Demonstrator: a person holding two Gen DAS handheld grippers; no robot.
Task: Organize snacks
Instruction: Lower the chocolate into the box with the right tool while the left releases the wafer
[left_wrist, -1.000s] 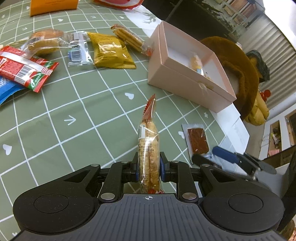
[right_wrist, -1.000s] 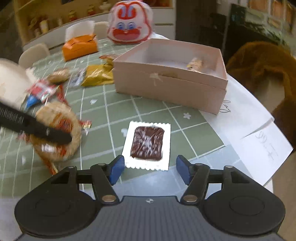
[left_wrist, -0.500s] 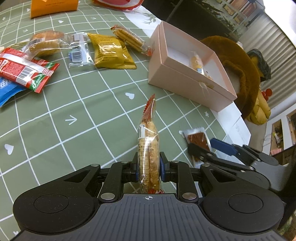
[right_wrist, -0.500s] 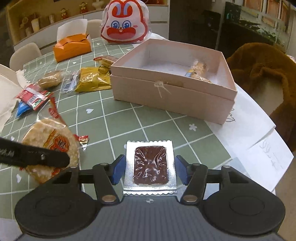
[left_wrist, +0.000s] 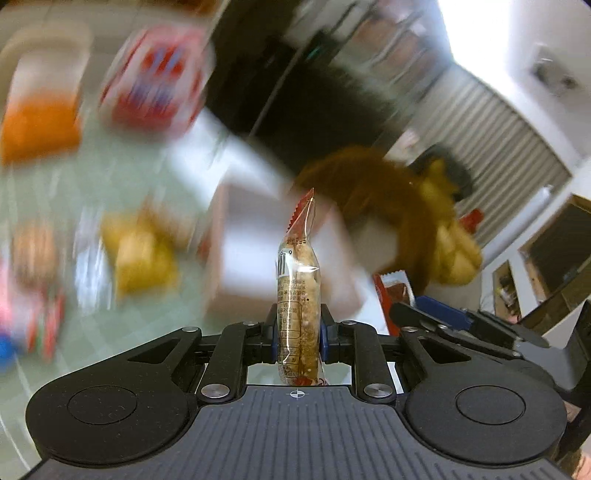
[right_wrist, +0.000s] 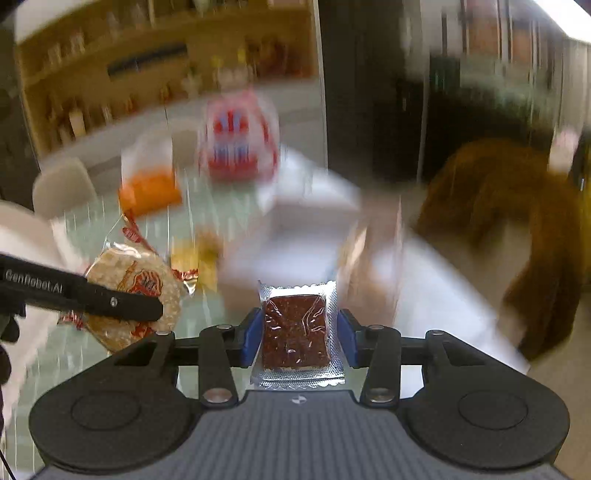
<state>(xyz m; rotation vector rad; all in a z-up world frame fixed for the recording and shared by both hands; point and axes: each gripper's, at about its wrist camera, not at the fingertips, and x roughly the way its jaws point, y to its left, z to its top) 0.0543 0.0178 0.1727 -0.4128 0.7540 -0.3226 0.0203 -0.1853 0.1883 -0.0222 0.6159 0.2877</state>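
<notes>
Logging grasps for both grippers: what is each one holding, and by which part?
Left gripper: rice cracker packet, pinched near its lower end. Right gripper: brown bar packet, by its side edges.

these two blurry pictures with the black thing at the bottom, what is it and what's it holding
Each picture comes from a camera mounted on a hand-held tool with two fingers; a person carries one in each hand. The black shape at the bottom is the tool itself.

In the left tool's view, the left gripper is shut on a round rice cracker in a clear wrapper, seen edge-on. In the right tool's view, the right gripper has just been closing on a dark brown square snack in a silver wrapper, and its blue pads now sit against the wrapper's edges. Each tool also shows in the other's picture.

The background is smeared. You can still make out a green table, an open pale pink box, a yellow packet and an orange box.
</notes>
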